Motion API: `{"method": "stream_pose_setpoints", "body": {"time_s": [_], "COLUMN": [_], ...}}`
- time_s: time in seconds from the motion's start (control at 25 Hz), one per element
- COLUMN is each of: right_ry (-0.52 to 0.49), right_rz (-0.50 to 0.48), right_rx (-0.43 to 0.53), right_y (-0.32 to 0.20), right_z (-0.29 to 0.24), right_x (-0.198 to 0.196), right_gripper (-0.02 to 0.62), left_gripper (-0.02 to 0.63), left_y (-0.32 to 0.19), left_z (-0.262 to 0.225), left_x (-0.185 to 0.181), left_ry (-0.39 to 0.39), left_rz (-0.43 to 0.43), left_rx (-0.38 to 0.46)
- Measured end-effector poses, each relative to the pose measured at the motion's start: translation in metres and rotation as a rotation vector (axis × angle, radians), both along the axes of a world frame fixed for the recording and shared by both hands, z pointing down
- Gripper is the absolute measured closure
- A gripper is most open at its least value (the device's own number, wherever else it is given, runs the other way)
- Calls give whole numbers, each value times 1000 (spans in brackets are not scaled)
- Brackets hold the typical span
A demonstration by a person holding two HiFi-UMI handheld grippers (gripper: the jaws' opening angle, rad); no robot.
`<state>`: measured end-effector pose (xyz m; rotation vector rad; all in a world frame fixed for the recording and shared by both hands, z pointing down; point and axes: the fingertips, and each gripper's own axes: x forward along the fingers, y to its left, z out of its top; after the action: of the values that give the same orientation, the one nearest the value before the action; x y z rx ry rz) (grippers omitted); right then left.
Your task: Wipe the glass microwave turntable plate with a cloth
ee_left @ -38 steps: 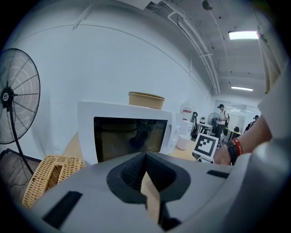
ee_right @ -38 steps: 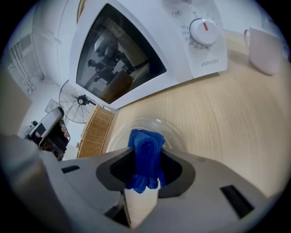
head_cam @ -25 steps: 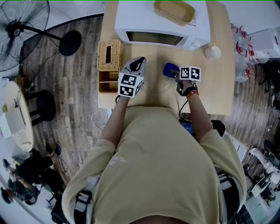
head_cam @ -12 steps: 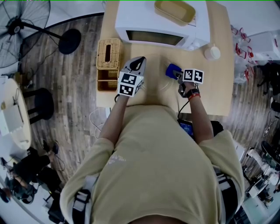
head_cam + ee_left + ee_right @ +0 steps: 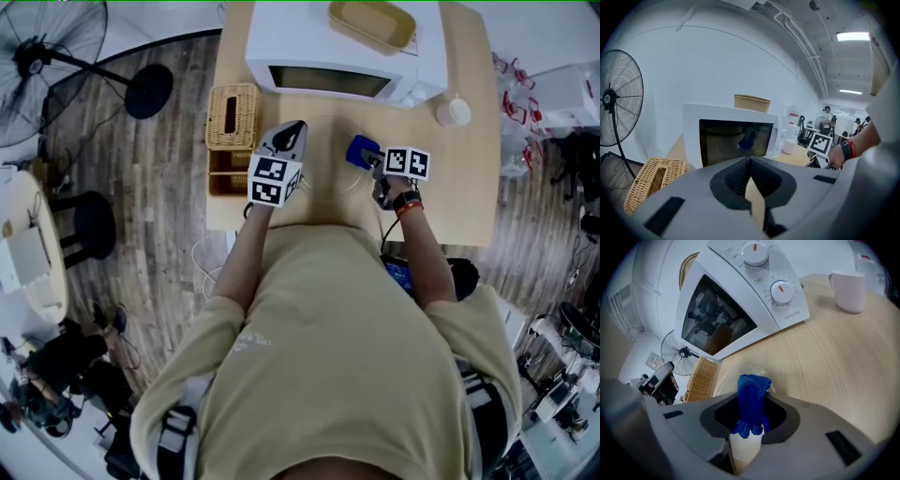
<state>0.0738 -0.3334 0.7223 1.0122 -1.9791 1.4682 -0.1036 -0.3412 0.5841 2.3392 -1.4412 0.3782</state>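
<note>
As right claw [image 5: 749, 426] clamps cloth [image 5: 751, 397], plate [image 5: 723, 382] lies beneath.

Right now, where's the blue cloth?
The blue cloth is clamped in the right gripper, held at the glass plate in front of the microwave.

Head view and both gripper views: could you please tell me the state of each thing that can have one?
Microwave: door shut.
Left gripper: shut, empty.
Right gripper: shut on blue cloth.
Blue cloth: bunched, sticking out past the jaws, over the glass plate.
Glass plate: flat on the table, outside the microwave.
Mug: upright.
</note>
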Motion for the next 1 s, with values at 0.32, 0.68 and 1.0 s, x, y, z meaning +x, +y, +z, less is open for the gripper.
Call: {"method": "stream_pose_setpoints", "body": {"time_s": [0.32,0.68,1.0], "right_ry": [-93,-123,-133], "right_rz": [-91,-201,-258], "right_rx": [-15,-18,-22], "right_y": [17,32,47], "right_z": [-8,-9,-2], "right_x": [-66,-133,-175], "right_gripper": [474,474,474], "left_gripper": [586,586,586], "left_y": [1,3,9], "left_z": [-2,-12,-14], "left_x": [-11,-29,-42], "left_ry": [6,31,28], "left_rz": [-31,-76,-101], "left_rx": [4,15,14]}}
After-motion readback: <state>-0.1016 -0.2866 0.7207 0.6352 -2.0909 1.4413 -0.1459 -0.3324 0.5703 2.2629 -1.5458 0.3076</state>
